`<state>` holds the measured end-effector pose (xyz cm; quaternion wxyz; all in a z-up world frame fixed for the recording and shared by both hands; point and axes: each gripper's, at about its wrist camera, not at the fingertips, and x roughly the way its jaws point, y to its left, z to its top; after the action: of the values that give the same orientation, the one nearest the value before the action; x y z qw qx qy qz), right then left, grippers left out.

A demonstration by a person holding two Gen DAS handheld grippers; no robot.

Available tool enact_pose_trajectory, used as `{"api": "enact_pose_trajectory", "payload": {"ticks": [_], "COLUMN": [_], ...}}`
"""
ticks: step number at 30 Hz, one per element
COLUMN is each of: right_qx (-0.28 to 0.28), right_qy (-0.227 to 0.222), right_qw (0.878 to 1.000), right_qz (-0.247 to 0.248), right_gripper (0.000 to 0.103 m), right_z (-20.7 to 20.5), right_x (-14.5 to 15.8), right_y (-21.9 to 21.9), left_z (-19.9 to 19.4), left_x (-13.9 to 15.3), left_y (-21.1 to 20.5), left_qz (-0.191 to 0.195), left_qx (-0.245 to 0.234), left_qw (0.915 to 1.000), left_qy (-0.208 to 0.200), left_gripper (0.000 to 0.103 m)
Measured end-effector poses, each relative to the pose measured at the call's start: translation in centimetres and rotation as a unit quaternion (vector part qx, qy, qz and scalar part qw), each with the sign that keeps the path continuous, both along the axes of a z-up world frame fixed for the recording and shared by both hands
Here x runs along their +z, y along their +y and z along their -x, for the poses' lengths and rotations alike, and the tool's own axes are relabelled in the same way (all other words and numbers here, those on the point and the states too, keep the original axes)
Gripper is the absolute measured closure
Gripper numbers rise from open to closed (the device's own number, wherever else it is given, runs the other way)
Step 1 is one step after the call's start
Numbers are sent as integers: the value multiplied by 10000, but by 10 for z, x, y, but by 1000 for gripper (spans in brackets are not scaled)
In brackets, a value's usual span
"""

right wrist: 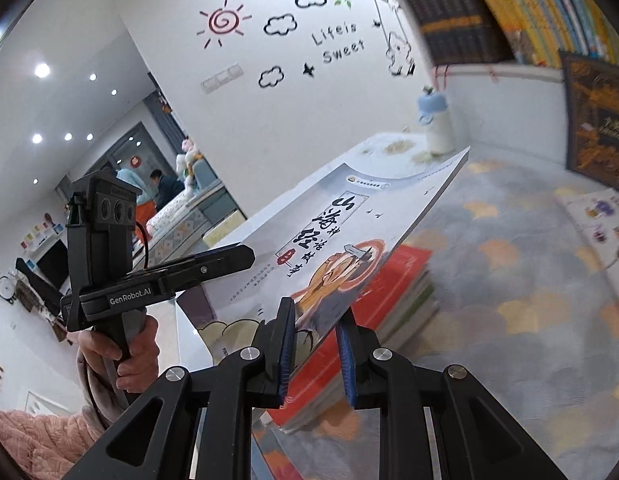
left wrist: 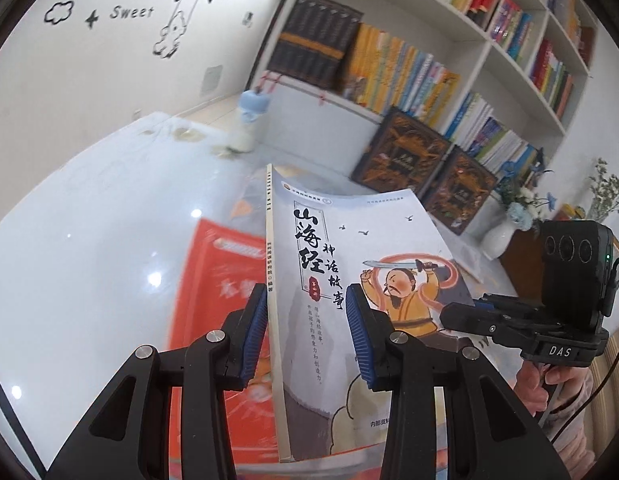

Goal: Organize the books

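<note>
Grey book (left wrist: 349,248), one, clamped by both grippers: left (left wrist: 307,334) at spine, right (right wrist: 316,350) at edge; one stack (right wrist: 389,304) below.

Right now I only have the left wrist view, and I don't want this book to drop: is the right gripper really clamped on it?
Observer: Yes. In the right wrist view the right gripper has its blue pads on either side of the book's lower edge, and the book is tilted in the air.
Operator: What's under the red cover I see?
Observer: The red book tops a stack of several books.
Operator: Anything else loose nearby?
Observer: One picture book lies flat on the patterned surface, right of the stack and apart from it.
</note>
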<state>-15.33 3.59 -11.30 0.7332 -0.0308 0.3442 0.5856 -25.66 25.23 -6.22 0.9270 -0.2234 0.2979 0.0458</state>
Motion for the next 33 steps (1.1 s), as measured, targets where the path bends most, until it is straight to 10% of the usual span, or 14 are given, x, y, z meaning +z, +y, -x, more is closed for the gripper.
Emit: {"api": "enact_pose_trajectory", "payload": {"ticks": [20,33], "right_qx": [52,-104], "right_qy": [392,458], "right_qw": [9973,9966], "right_qz": [621,670], "right_gripper": [81,30], "right_z": [-5,-8], "right_x": [-59,-55], "right_y": [50,27], "left_z": [15,-8], "left_x": [-57,-27], "left_y": [32,3], "left_qz": [343,-334], "left_qx": [646,775], "left_qw": [9960,9943], "left_qy": [508,652], "left_gripper": [67,54]}}
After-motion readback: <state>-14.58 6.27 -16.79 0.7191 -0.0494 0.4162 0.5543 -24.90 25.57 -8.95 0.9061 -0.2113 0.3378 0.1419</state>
